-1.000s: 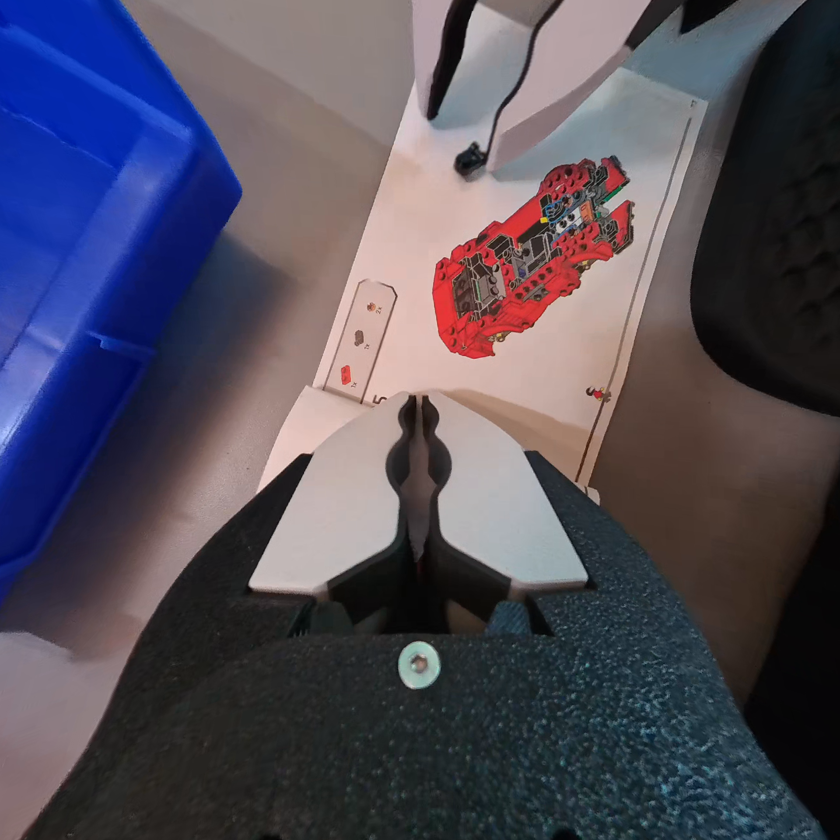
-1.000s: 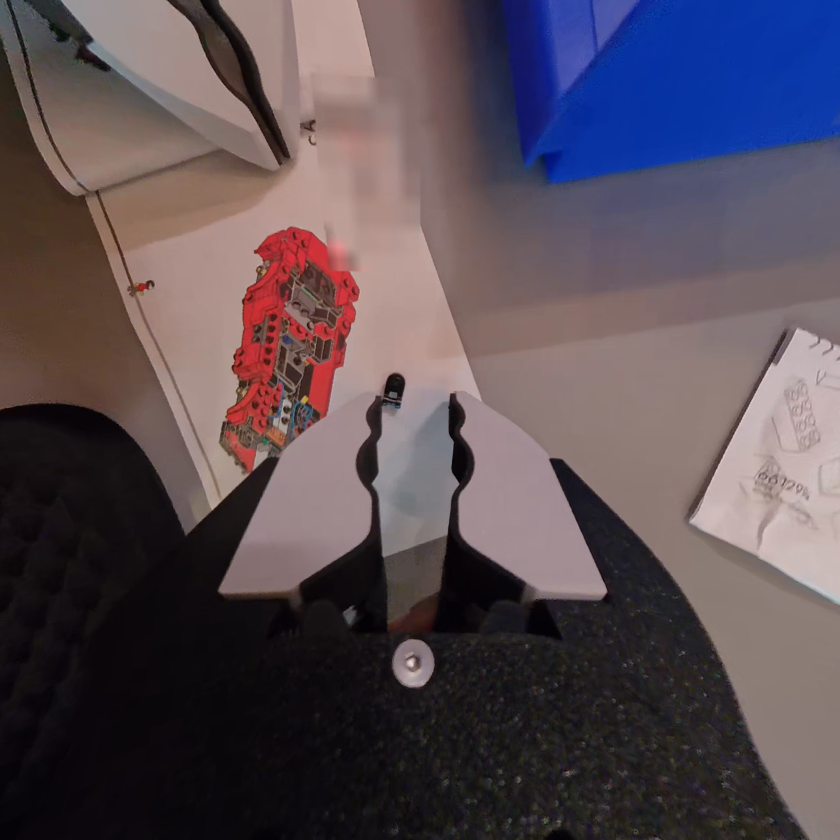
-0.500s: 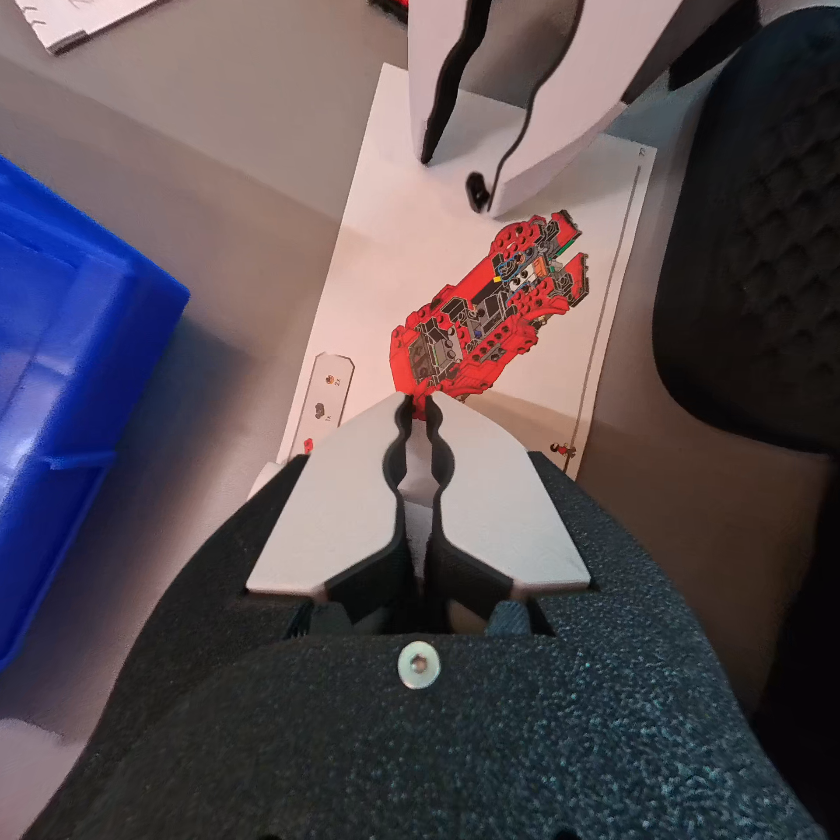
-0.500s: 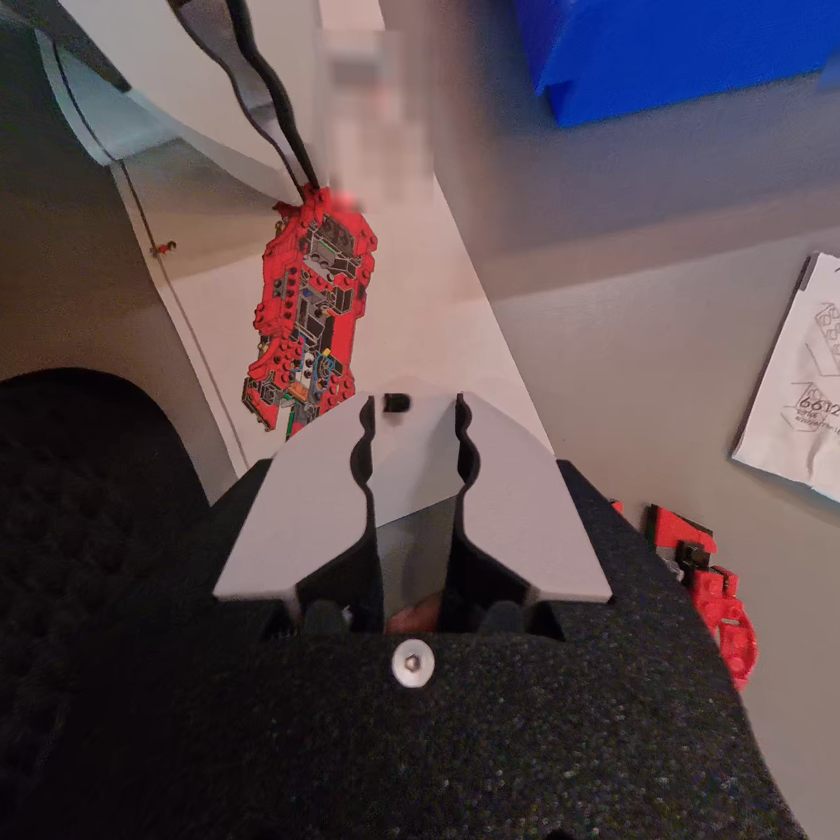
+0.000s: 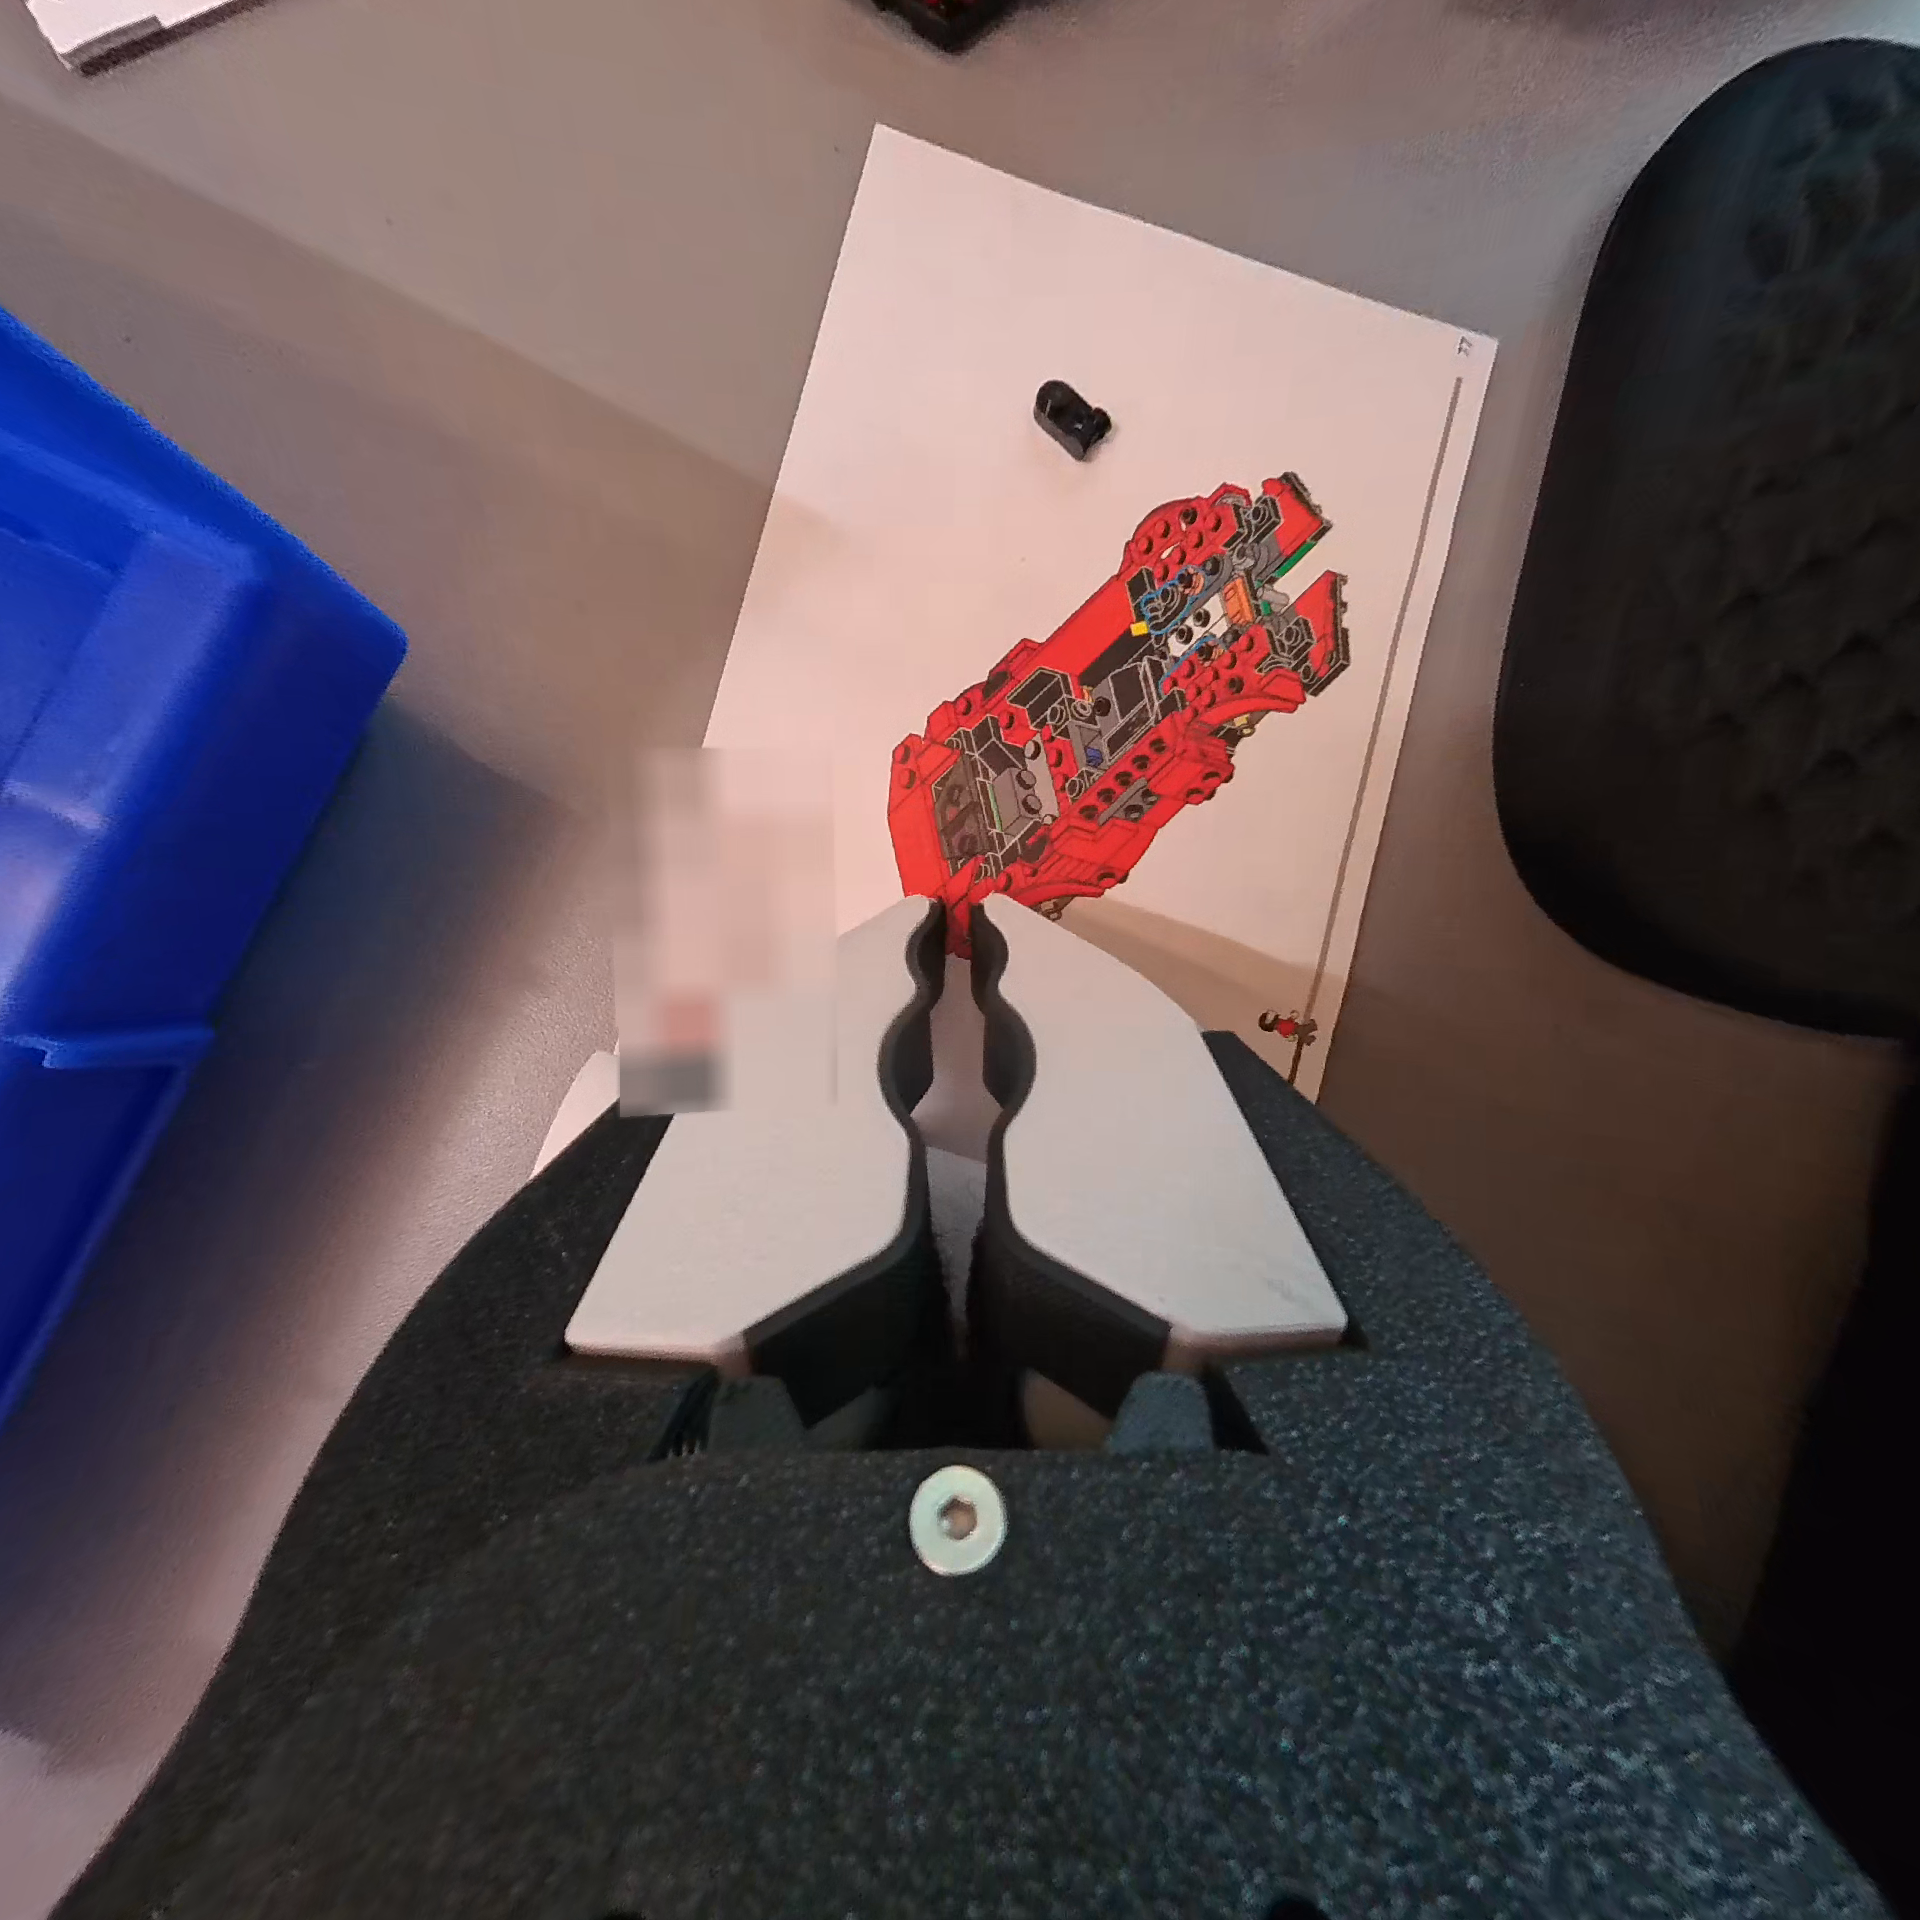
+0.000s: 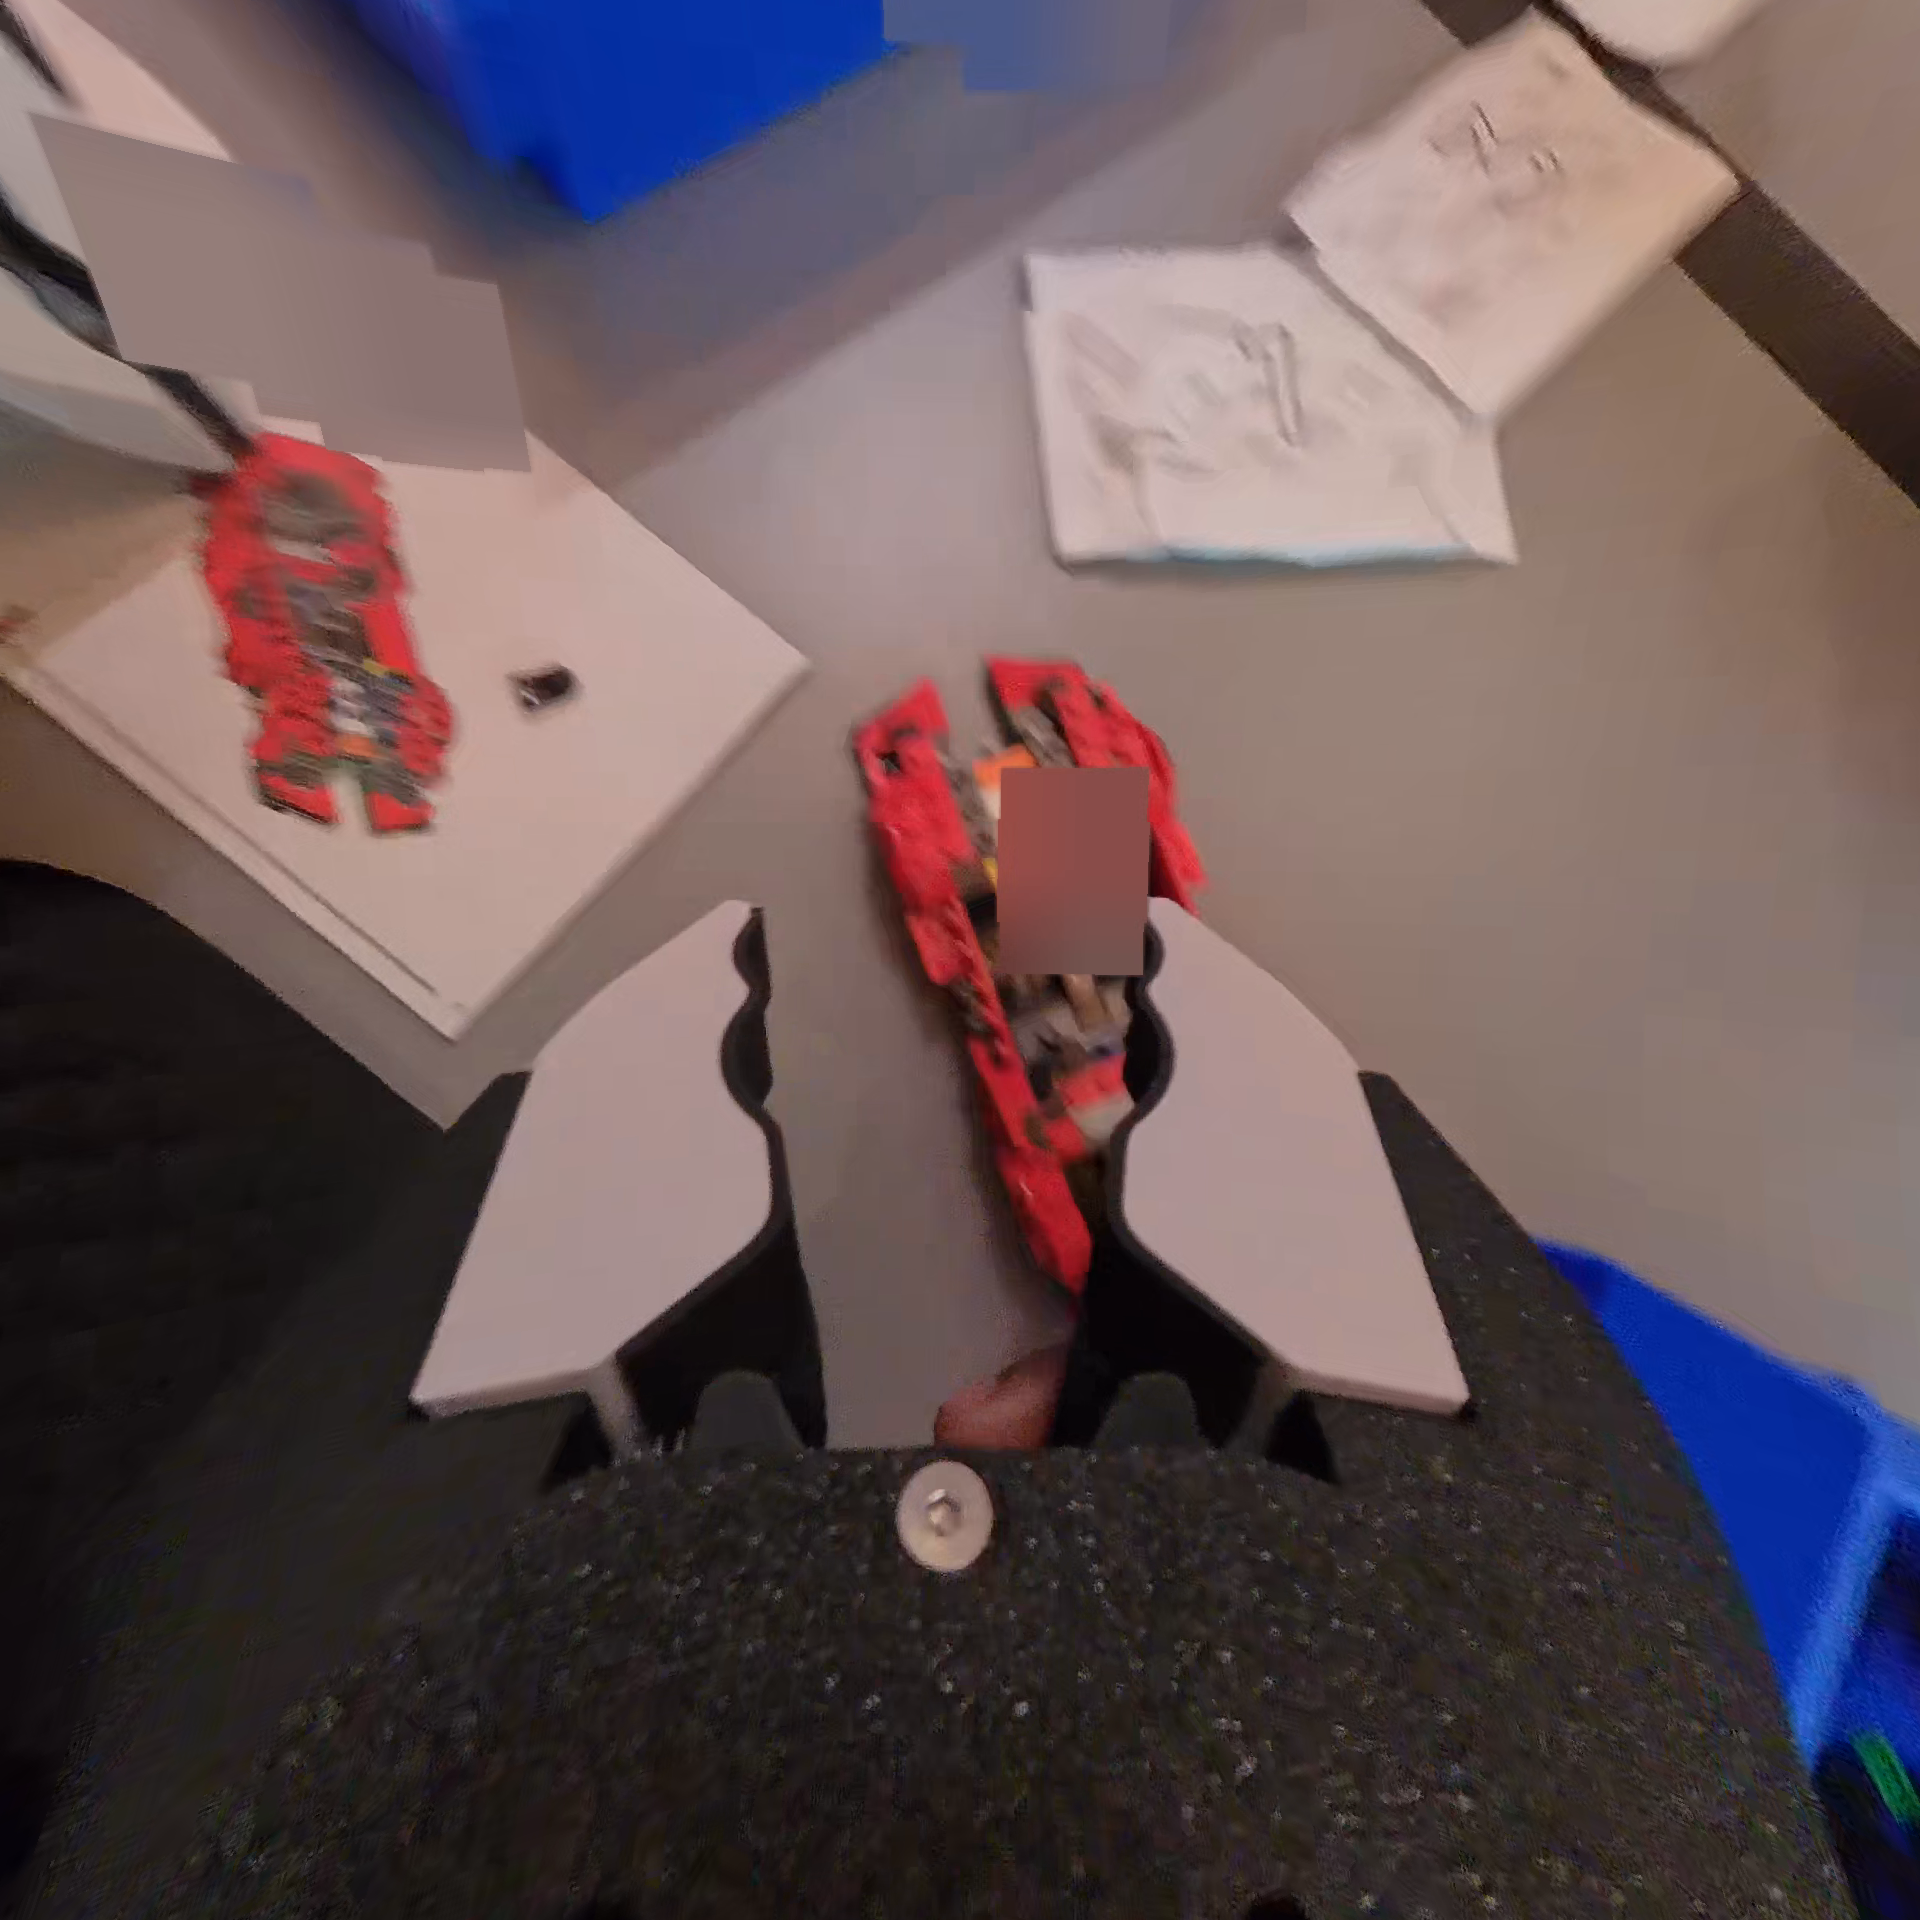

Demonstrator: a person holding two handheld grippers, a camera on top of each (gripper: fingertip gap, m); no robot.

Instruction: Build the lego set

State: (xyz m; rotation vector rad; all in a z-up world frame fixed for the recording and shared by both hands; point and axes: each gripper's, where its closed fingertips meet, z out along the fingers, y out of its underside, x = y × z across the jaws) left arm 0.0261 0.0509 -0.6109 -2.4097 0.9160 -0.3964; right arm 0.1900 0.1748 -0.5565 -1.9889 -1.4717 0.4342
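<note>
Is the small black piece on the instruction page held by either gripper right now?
No. The small black piece lies loose on the white instruction page, above the printed red car, with no gripper touching it.

Both wrist views look steeply down, close over table; shared: instruction sheet (image 5: 1132,343) (image 6: 582,634).

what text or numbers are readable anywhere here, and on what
Instruction page: a tiny mark in its far corner, too small to read.
White leaflets: the print is motion-blurred and unreadable.
Blue bin, red lego car, black lego piece: no writing visible.
</note>
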